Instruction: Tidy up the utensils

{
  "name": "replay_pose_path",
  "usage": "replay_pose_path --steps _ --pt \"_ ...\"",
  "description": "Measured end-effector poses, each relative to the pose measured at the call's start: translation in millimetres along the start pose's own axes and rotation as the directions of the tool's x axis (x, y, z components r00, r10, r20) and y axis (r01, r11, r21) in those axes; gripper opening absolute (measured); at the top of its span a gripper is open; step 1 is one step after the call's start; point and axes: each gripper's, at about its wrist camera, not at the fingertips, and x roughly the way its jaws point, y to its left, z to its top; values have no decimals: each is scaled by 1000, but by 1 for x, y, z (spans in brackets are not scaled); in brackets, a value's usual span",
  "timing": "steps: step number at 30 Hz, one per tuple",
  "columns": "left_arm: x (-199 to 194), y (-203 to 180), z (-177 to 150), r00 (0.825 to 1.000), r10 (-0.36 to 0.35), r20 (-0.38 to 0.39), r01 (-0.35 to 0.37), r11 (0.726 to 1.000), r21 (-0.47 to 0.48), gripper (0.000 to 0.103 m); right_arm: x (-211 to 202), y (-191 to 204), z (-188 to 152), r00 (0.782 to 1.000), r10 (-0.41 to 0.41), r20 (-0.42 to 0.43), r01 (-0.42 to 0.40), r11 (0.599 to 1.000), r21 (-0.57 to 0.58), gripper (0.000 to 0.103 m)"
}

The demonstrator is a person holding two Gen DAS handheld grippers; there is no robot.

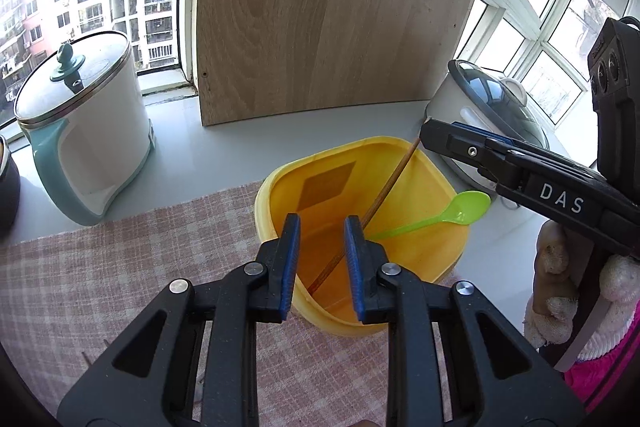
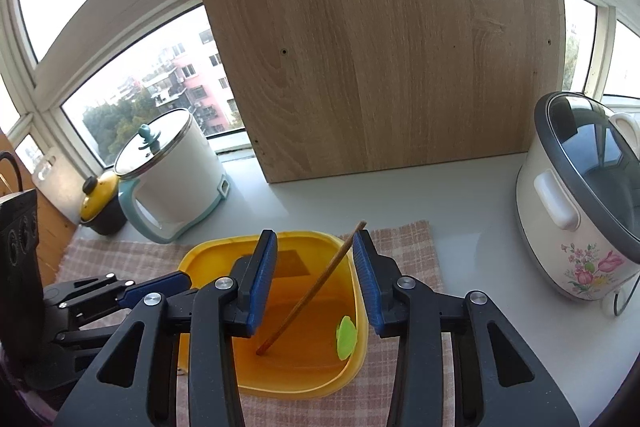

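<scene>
A yellow plastic container stands on a pink checked cloth. A wooden chopstick leans inside it, tip over the far rim. A green plastic spoon rests in it with its bowl over the right rim. My left gripper is open and empty at the container's near left rim. My right gripper is open and empty just above the container; in the left wrist view its fingers hover near the chopstick's tip.
A wooden board leans against the window behind. A white and teal kettle stands at the left, with a small yellow-lidded pot beside it. A white rice cooker stands at the right.
</scene>
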Motion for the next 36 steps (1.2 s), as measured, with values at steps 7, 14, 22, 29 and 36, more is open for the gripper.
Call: replay_pose_path --steps 7,14,22,29,36 --pt "-36 13 -11 999 23 32 -23 1000 5 21 -23 18 -6 1000 -10 29 11 1000 -19 39" --pt "-79 49 -32 996 31 87 -27 998 -49 29 -45 47 -23 996 11 85 -4 997 -81 63" --pt "-118 95 -64 989 126 80 -120 989 -83 32 -59 79 -41 987 64 150 -38 985 -168 85" --pt "-129 139 -102 987 161 20 -157 979 -128 32 -56 103 -64 991 92 94 -70 973 -221 86" --pt "-116 174 -145 986 141 -86 -155 969 -193 32 -45 122 -92 993 113 -12 -113 969 -219 86"
